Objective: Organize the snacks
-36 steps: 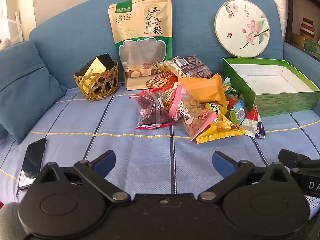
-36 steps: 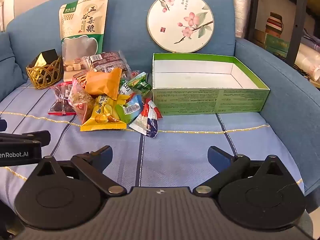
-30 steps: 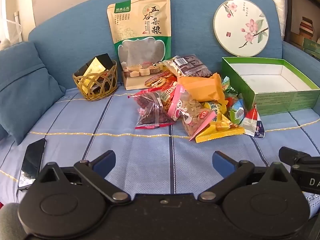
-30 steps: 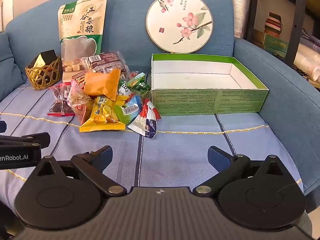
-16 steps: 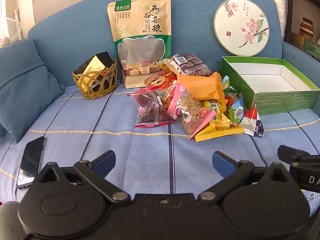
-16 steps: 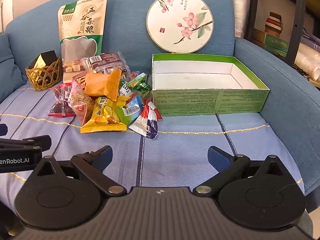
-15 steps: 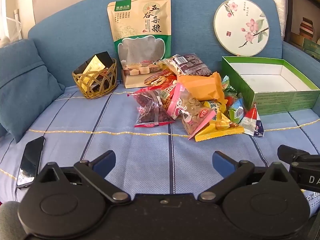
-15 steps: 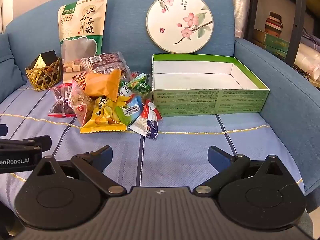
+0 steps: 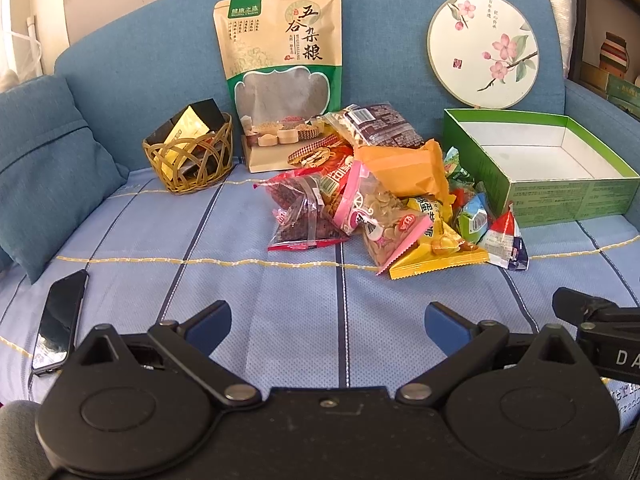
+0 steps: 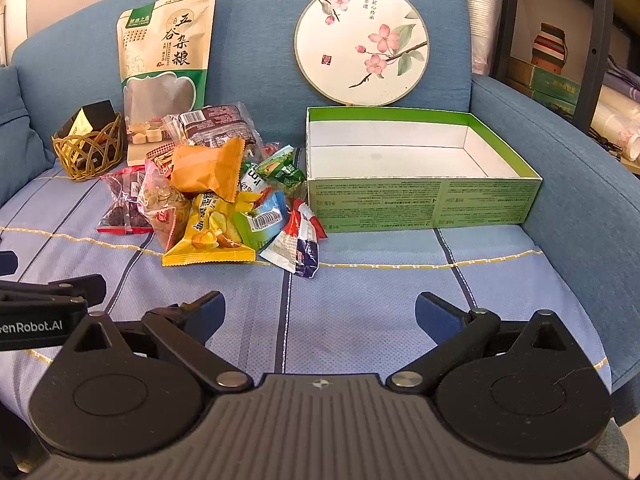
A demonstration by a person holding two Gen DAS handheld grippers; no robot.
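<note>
Left gripper [image 9: 328, 318]: fingers spread wide, nothing between them, held low over the striped blue seat cover [image 9: 256, 280] at the near edge of the sofa. Right gripper [image 10: 318, 312]: likewise wide apart and empty, beside the left one, over bare cover. Snack pile [image 9: 384, 200]: heaped mid-seat, beyond both grippers and apart from them; includes a clear bag of dark red dried fruit [image 9: 306, 220] on the left, a pink-edged bag of pale seeds [image 9: 380, 220], an orange packet [image 10: 206, 170] on top, a yellow packet [image 10: 208, 236] nearest, a small green packet [image 10: 260, 218], a red, white and blue packet [image 10: 298, 244] at the right edge, and a dark brown packet [image 9: 380, 124] at the far side. Green box [image 10: 424, 200]: open, white inside, nothing in it, just right of the pile; the red, white and blue packet lies close to its near left corner. Tall grain pouch [image 9: 282, 72]: upright against the sofa back, behind the pile. Round painted fan [image 10: 362, 42]: leaning on the sofa back behind the box. Wicker basket [image 9: 188, 156]: far left of the pile, holding black and gold cartons. Phone [image 9: 60, 320]: flat on the seat, near left. Blue cushion [image 9: 44, 168]: far left.
</note>
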